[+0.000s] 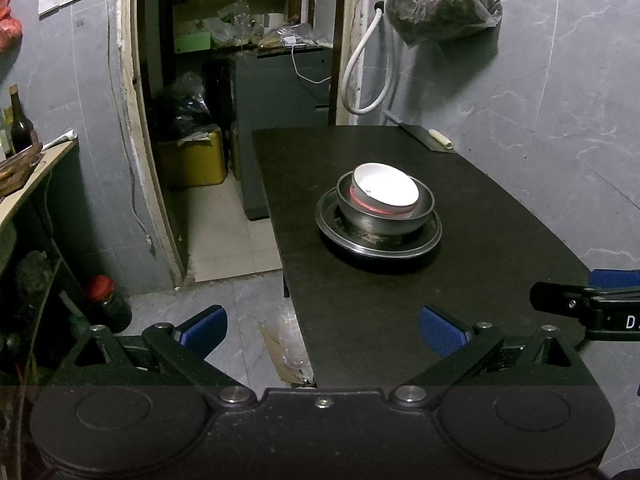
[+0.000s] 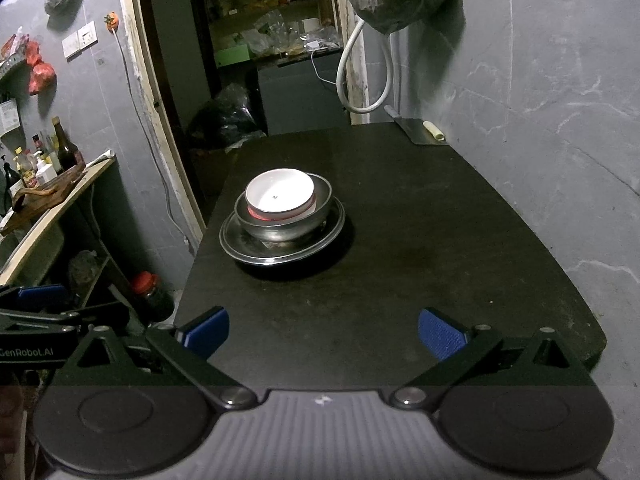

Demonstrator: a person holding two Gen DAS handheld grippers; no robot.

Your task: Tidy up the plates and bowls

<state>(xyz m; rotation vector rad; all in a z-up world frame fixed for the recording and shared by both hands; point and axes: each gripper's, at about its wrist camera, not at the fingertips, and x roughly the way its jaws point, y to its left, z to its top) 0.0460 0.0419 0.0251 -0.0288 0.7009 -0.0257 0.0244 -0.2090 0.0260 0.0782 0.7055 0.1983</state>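
A white bowl (image 1: 386, 189) with a red band sits inside a steel bowl (image 1: 384, 216), which sits on a steel plate (image 1: 378, 246) on the black table (image 1: 460, 280). The same stack shows in the right wrist view: white bowl (image 2: 279, 194), steel bowl (image 2: 286, 226), steel plate (image 2: 280, 254). My left gripper (image 1: 323, 330) is open and empty, over the table's near left edge, well short of the stack. My right gripper (image 2: 323, 330) is open and empty above the near table (image 2: 440, 240). The right gripper's side shows in the left view (image 1: 588, 304); the left gripper's side shows in the right view (image 2: 40, 320).
A cleaver (image 1: 428, 138) with a pale handle lies at the table's far right corner. A doorway with clutter and a yellow container (image 1: 192, 160) is at the back left. A shelf with bottles (image 2: 60, 152) stands at the left. A red-capped jar (image 1: 108, 300) stands on the floor.
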